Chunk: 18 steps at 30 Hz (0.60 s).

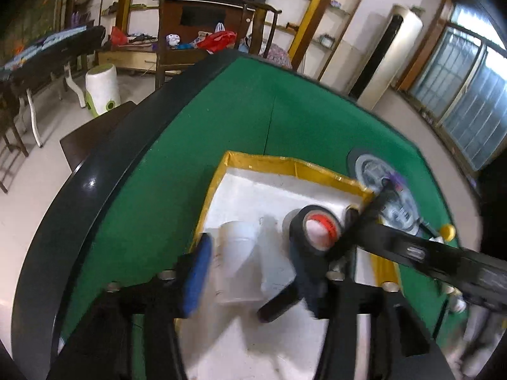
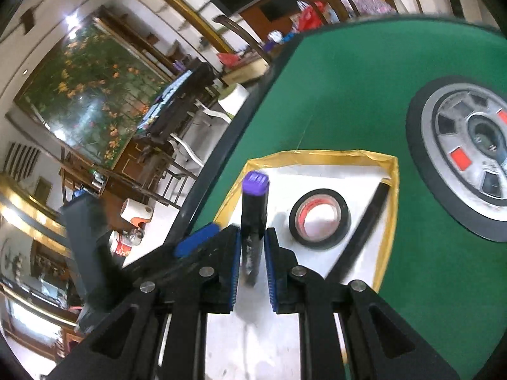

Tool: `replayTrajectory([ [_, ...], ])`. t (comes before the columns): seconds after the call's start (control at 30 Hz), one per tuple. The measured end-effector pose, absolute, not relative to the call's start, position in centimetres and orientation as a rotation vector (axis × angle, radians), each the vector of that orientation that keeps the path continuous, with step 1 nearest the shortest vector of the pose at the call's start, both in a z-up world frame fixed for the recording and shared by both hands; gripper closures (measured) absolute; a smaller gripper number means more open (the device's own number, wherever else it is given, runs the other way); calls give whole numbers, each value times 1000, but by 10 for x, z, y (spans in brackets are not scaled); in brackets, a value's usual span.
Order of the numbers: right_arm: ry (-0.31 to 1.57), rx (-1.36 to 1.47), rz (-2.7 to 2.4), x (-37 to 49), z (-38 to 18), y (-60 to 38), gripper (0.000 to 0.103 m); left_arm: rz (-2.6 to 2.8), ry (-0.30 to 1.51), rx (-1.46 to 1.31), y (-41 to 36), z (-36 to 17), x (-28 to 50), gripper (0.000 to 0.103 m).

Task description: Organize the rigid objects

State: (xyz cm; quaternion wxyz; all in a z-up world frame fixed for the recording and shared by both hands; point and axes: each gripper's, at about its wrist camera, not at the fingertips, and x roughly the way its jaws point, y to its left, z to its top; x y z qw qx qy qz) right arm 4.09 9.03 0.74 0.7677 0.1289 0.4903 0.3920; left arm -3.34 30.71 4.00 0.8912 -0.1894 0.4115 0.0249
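A white tray with a yellow rim (image 1: 285,164) (image 2: 393,196) sits on the green table. In it lie a black tape roll with a red core (image 1: 317,228) (image 2: 320,218) and a black stick (image 2: 364,234). My left gripper (image 1: 253,259) stands over the tray with a white pipe fitting (image 1: 237,259) between its blue pads; the fitting looks loose and blurred. My right gripper (image 2: 253,253) is shut on a black marker with a purple cap (image 2: 255,209), held above the tray. It reaches into the left wrist view (image 1: 364,221) beside the tape roll.
A round grey wheel-like disc (image 2: 459,158) (image 1: 386,190) lies on the green felt right of the tray. A yellow-capped object (image 1: 446,232) sits near the right edge. The table's black rim (image 1: 95,174) curves on the left. Chairs and furniture stand beyond.
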Motion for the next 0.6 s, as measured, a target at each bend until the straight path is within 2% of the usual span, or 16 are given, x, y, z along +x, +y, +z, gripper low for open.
replayTrajectory([
  [0.03, 1072, 280, 845, 44, 6, 94, 89, 43, 842, -405, 309, 43, -37, 35],
  [0.33, 1172, 256, 799, 68, -21, 119, 87, -12, 767, -470, 315, 72, -67, 31],
  [0.4, 1158, 260, 787, 67, -19, 115, 83, -11, 751, -467, 314, 77, -73, 29],
  [0.47, 1124, 256, 778, 63, -11, 107, 69, -15, 747, -465, 311, 80, -79, 28],
  [0.6, 1038, 227, 750, 46, 12, 79, 59, -33, 770, -489, 303, 81, -81, 28],
])
